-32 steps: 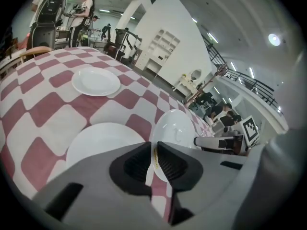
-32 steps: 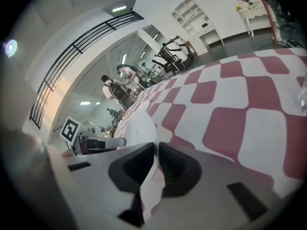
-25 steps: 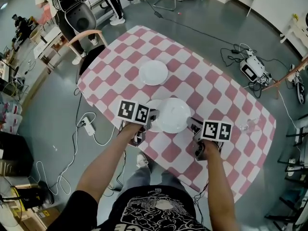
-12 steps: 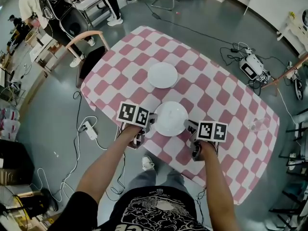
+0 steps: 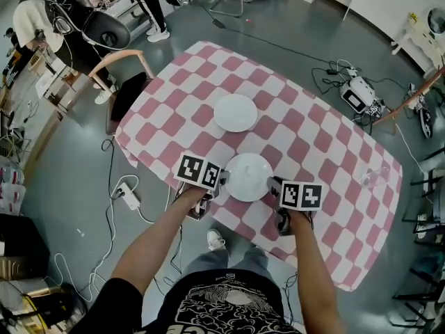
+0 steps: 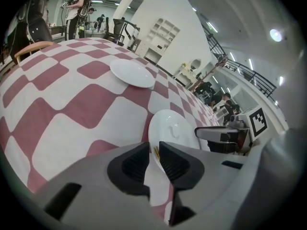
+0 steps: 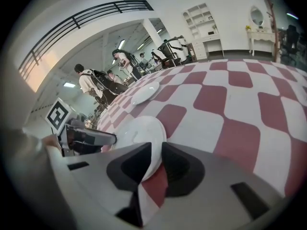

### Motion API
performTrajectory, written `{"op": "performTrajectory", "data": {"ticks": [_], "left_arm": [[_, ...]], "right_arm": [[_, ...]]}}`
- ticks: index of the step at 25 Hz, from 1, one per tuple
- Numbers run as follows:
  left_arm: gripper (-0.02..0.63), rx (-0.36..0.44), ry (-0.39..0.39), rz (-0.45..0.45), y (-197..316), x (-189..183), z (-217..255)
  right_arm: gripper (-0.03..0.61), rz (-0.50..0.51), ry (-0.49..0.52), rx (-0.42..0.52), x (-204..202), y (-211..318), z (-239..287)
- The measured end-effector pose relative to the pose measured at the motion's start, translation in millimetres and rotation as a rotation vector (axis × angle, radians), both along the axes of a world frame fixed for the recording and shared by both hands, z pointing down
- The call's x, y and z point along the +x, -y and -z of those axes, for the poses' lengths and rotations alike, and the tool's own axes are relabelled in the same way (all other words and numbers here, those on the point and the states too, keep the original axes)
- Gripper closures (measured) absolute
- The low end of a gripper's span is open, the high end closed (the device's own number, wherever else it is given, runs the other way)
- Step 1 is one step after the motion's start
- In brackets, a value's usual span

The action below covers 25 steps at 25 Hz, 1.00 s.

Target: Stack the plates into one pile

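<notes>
A white plate (image 5: 248, 177) lies near the table's front edge, over another plate that it hides. My left gripper (image 5: 221, 179) is at its left rim and my right gripper (image 5: 273, 184) at its right rim. Both sets of jaws are opening, with the rim still between the pads but no longer pinched. In the left gripper view the plate (image 6: 172, 128) runs into the left gripper (image 6: 154, 150). In the right gripper view the plate (image 7: 136, 128) runs into the right gripper (image 7: 156, 150). A second white plate (image 5: 236, 112) sits alone farther back.
The oval table (image 5: 313, 138) has a pink and white checked cloth. A clear glass (image 5: 370, 179) stands near its right edge. A wooden chair (image 5: 122, 82) is at the far left corner. Cables and a power strip (image 5: 128, 195) lie on the floor at left.
Both grippers moved the plate left and down onto the lower plate, which showed at its left before and is now covered. The jaws look wider.
</notes>
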<state>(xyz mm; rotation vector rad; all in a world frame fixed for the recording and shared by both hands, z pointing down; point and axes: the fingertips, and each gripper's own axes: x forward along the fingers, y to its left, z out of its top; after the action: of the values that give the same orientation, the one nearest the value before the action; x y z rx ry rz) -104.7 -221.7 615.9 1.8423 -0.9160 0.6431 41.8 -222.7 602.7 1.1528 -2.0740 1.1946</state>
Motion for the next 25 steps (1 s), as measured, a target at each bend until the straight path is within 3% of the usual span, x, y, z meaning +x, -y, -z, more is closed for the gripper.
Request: {"op": "performTrajectory", "data": {"ticks": [8, 25], "left_arm": [[0.514, 0.082, -0.019, 0.002, 14.6, -9.0, 17.8], [0.412, 0.572, 0.032, 0.006, 66.6, -41.0, 164.3]], "right_arm": [[0.477, -0.037, 0.004, 0.098, -1.2, 13.2, 28.1], [0.382, -0.059, 0.026, 0.478, -25.4, 50.2, 177.7]]}}
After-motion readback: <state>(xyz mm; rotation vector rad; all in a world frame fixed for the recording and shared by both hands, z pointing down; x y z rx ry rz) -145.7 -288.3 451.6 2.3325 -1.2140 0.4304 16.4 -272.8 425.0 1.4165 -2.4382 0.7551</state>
